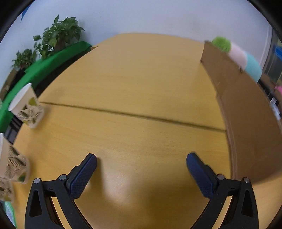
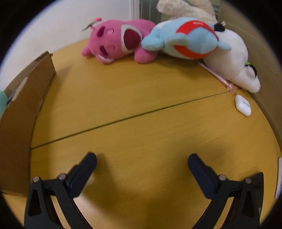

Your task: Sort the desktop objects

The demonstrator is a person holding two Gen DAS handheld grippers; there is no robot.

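The left gripper is held wide open above the wooden desk, angled downward, with nothing between its dark blue pads. In the left wrist view a seam in the desk is seen running across, from nine o'clock toward four o'clock. A leaf-printed paper cup is stood at nine o'clock near the desk edge, and more cups of the same print are seen at eight o'clock, partly cut off by the frame. A cardboard box is placed along the right side, from one to four o'clock; soft green, pink and pale blue shapes are seen over its far wall, too blurred to be named. Potted plants are set at eleven o'clock beyond a green strip.

The right gripper is likewise spread wide and empty over bare desk. In the right wrist view the cardboard box is seen at nine o'clock. At twelve o'clock a pink plush toy is laid on its side, touched at one o'clock by a blue plush with red patches. A white plush is laid at two o'clock, and a cream plush is piled behind. A pink beaded cord is trailed from under the white plush, ended just beside a small white case at three o'clock.
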